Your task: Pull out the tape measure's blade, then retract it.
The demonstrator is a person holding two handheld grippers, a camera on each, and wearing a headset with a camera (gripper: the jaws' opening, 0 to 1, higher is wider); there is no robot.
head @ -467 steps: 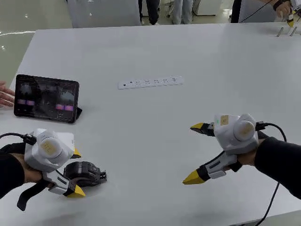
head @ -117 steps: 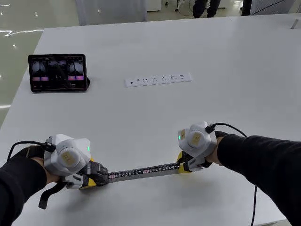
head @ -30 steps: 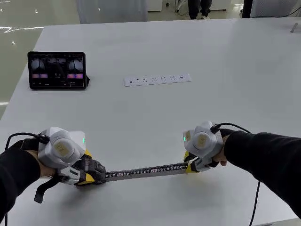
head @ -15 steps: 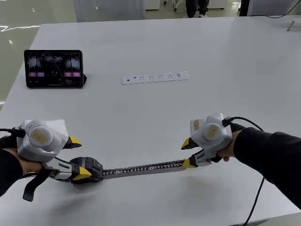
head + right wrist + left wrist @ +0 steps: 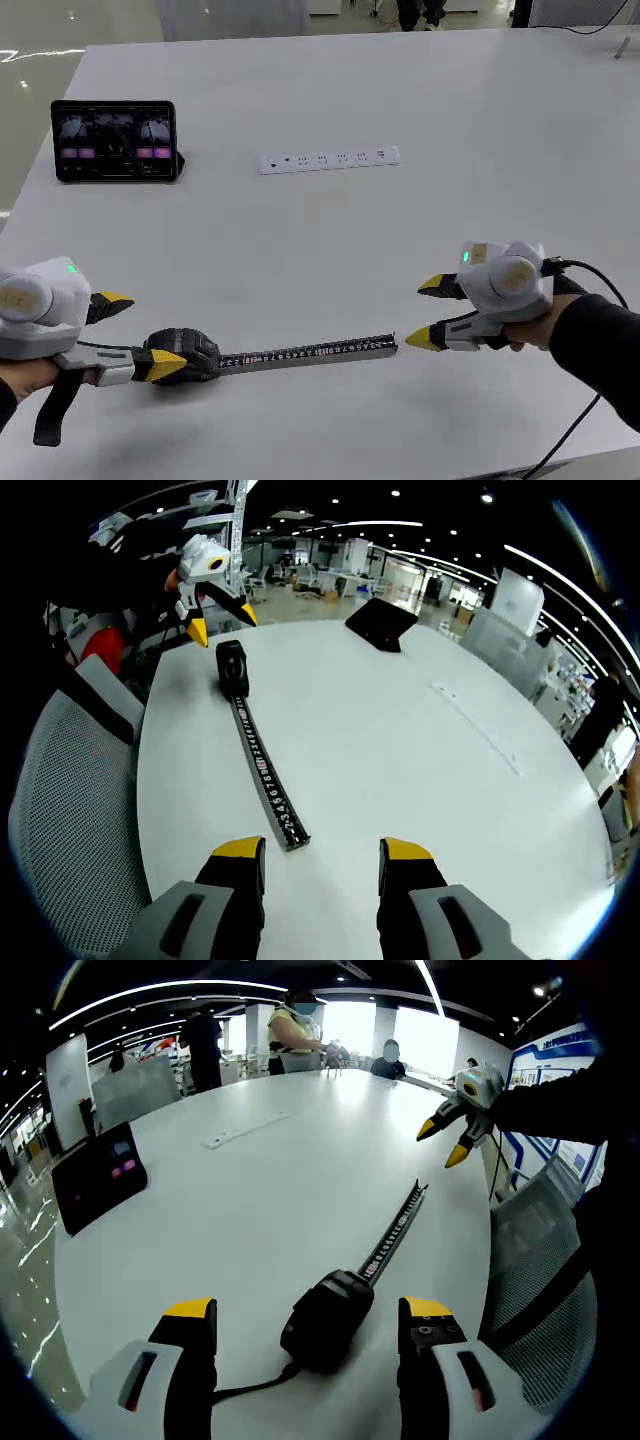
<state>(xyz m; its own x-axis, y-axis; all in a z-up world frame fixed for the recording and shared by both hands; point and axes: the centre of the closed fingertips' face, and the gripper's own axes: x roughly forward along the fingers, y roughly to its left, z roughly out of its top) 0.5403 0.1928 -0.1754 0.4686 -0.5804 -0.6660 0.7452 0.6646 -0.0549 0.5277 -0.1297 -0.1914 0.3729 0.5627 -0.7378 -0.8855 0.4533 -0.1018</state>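
Tape measure [image 5: 188, 352] freed; left tool [image 5: 150, 332], right tool [image 5: 421, 313] parted.

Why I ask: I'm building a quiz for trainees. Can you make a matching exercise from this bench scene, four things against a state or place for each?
Things:
1. tablet
2. power strip
3. blade
4. right hand-held gripper

States:
A. open, holding nothing
B. pulled out, lying flat
C. propped up, screen lit
D. white, lying mid-bench

Pairs: 1-C, 2-D, 3-B, 4-A
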